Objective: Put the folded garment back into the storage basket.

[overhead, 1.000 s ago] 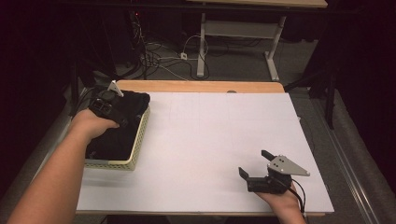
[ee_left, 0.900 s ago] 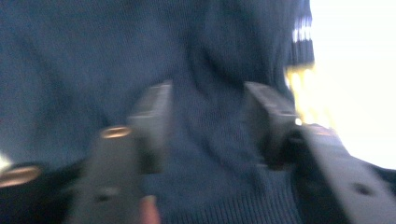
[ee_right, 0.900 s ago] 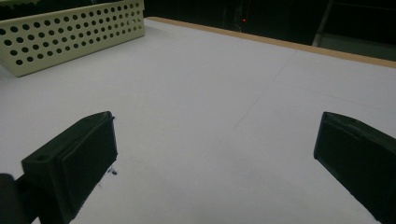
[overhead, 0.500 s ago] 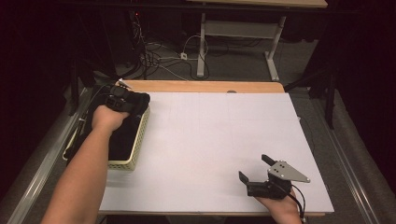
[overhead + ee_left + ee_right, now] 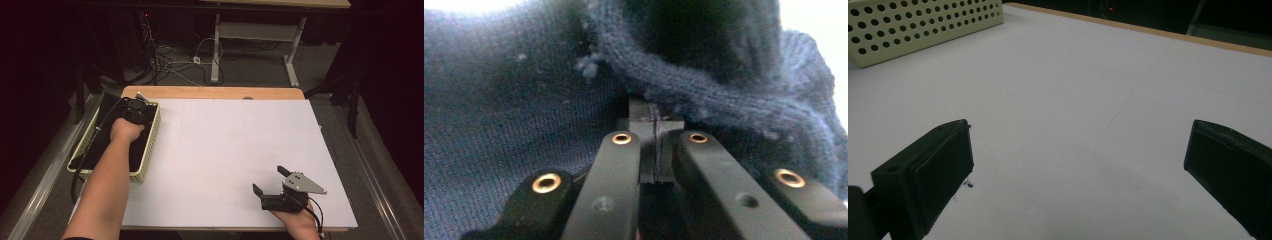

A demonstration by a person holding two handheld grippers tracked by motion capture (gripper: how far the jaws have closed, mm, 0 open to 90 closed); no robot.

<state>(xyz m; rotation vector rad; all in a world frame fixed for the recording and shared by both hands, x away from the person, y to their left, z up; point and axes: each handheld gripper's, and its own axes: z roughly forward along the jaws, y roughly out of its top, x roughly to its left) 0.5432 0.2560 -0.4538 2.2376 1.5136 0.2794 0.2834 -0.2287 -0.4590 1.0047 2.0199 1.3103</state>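
Observation:
At the table's left stands a pale yellow perforated basket (image 5: 150, 145) with a dark garment (image 5: 105, 150) inside it. My left gripper (image 5: 136, 109) is at the basket's far end, reaching down into it. In the left gripper view the jaws (image 5: 656, 127) are closed together, their tips buried in a fold of dark blue knitted fabric (image 5: 524, 100). My right gripper (image 5: 268, 179) rests near the table's front right edge. Its jaws stand wide apart (image 5: 1083, 165) over bare white table, with nothing between them.
The white tabletop (image 5: 225, 145) has a wooden strip along its far edge. The basket's perforated wall (image 5: 923, 25) shows far off in the right gripper view. Cables lie on the floor beyond the table, below a desk frame (image 5: 250, 30).
My left hand has moved from the middle of the basket to its far end, and the garment now lies lower in the basket. The right gripper has stayed in place.

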